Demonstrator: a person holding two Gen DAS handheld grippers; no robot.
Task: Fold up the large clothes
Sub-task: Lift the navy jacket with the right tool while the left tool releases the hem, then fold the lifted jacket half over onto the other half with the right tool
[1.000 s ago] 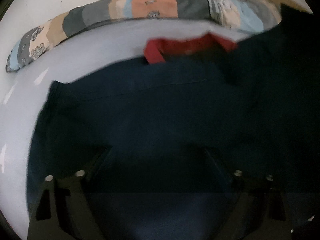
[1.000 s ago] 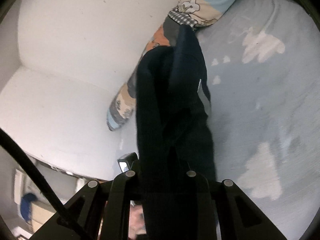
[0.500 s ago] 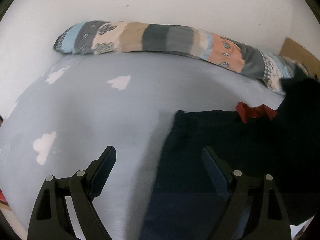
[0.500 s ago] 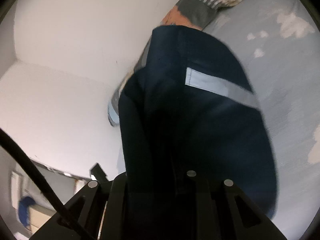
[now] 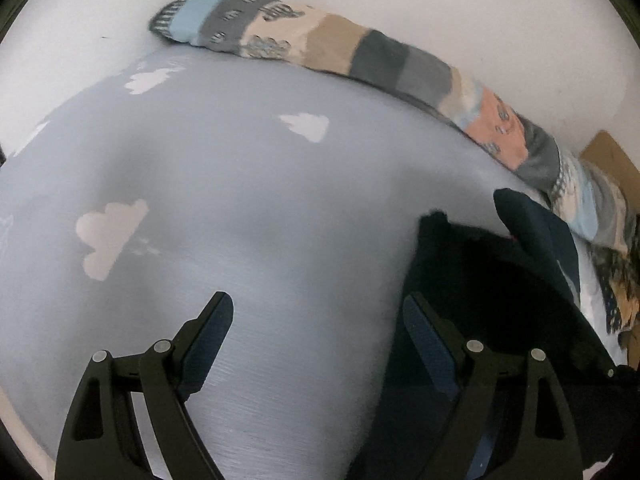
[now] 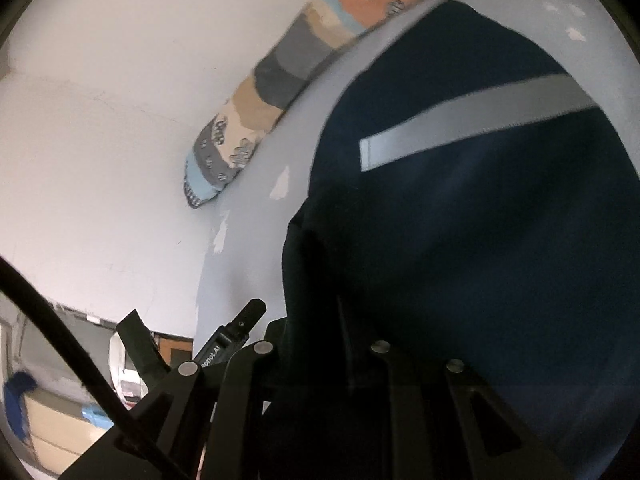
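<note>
A dark navy garment (image 5: 488, 288) lies on the pale blue bed sheet (image 5: 240, 208) at the right of the left wrist view. My left gripper (image 5: 318, 312) is open and empty over the sheet, its right finger at the garment's left edge. In the right wrist view the same navy garment (image 6: 480, 220), with a grey reflective stripe (image 6: 472, 120), fills the right side. My right gripper (image 6: 320, 344) is shut on the garment's edge; its fingertips are hidden in the cloth.
A long patchwork bolster pillow (image 5: 360, 56) lies along the white wall at the back of the bed; it also shows in the right wrist view (image 6: 288, 80). A brown cardboard piece (image 5: 612, 160) is at the far right. Room furniture (image 6: 60, 412) shows beyond the bed's edge.
My left gripper has moved left off the garment and now sits over bare sheet. My right gripper has swung the held garment down toward the bed, so the stripe shows wide.
</note>
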